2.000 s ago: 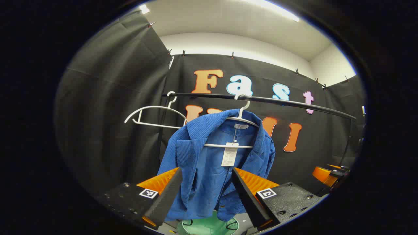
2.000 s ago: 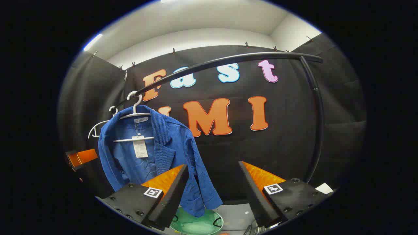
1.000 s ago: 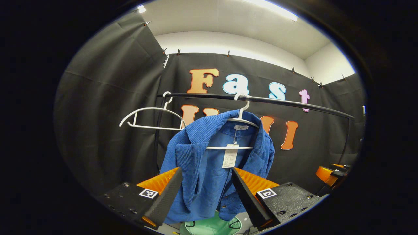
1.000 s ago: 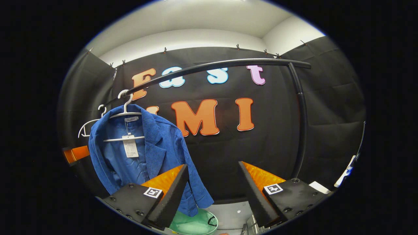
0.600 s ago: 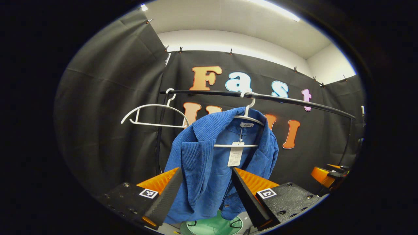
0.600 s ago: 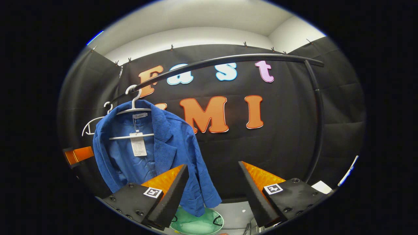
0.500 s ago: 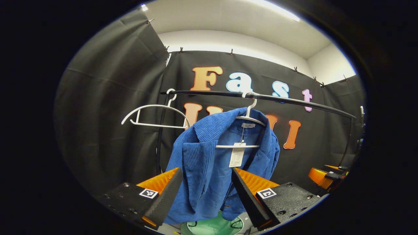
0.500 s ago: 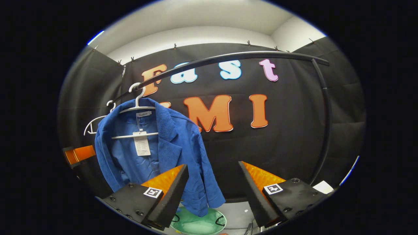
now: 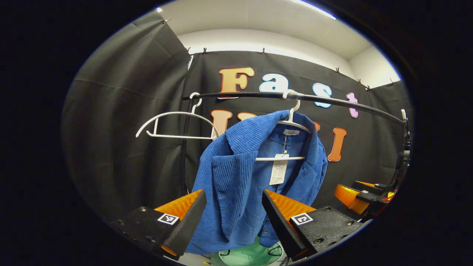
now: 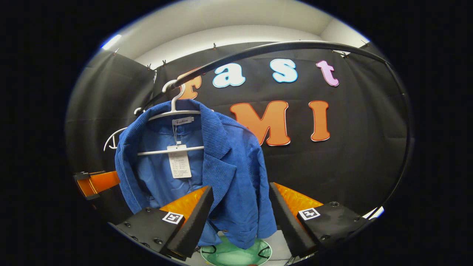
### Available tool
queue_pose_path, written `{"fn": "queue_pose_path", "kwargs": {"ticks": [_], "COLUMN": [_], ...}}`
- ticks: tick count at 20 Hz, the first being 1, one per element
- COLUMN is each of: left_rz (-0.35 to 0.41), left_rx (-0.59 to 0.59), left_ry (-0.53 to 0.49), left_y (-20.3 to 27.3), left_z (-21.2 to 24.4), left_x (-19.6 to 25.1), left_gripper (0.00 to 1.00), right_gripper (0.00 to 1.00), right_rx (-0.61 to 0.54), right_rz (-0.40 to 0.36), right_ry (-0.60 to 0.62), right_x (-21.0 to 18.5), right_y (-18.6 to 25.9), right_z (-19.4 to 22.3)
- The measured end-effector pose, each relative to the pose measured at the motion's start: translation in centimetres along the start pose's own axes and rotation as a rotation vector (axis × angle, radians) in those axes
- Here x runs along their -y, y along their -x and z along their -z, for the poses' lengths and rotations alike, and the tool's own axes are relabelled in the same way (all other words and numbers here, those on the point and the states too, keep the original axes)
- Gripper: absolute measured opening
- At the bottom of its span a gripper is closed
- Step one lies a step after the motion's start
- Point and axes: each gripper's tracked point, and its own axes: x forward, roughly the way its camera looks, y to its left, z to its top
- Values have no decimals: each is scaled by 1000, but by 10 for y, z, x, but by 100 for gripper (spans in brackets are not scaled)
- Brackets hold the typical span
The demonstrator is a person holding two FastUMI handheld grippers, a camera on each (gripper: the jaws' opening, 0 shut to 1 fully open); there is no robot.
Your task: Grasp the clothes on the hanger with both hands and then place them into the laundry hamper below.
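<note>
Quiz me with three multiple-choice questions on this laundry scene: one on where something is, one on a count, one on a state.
1. Where is the green hamper?
A. On the rail
B. Below the jacket
C. Between the hangers

2. How many white hangers are on the rail?
A. One
B. Two
C. Four

3. What state is the left hand-held gripper in?
A. Open, holding nothing
B. Shut on the jacket
C. Shut on a hanger

Answers:
1. B: the hamper sits under the blue jacket's hem.
2. B: an empty hanger and the jacket's hanger both hook over the rail.
3. A: the left hand-held gripper has its fingers spread apart, with the jacket hanging beyond them, not pinched.
</note>
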Motion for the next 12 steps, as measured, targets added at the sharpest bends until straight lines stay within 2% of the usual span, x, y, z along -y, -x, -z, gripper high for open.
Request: {"fn": "queue_pose_path", "kwargs": {"ticks": [3, 7, 8, 10, 11, 12], "left_rz": [-6, -16, -19, -29, -30, -29], "left_rx": [-3, -13, -14, -13, -13, -13], "left_ry": [4, -8, -11, -13, -12, -10], "left_y": [-10, -25, -29, -37, -42, -46], "left_z": [1, 6, 7, 8, 8, 9], "left_x": [-3, -4, -4, -7, -7, -6], "left_gripper": [95, 95, 92, 95, 92, 95], "right_gripper": [98, 98, 98, 98, 98, 98], "right_rx": [-8, -16, -16, -16, -19, -24], "right_rz": [-26, -42, -46, -50, -49, -48], "right_ry": [-6, -4, -4, -3, -1, -1], "right_x": [-9, -16, -17, -17, -17, -15], "right_y": [-22, -48, -53, -64, -70, -75], "right_z": [1, 4, 5, 5, 7, 8]}}
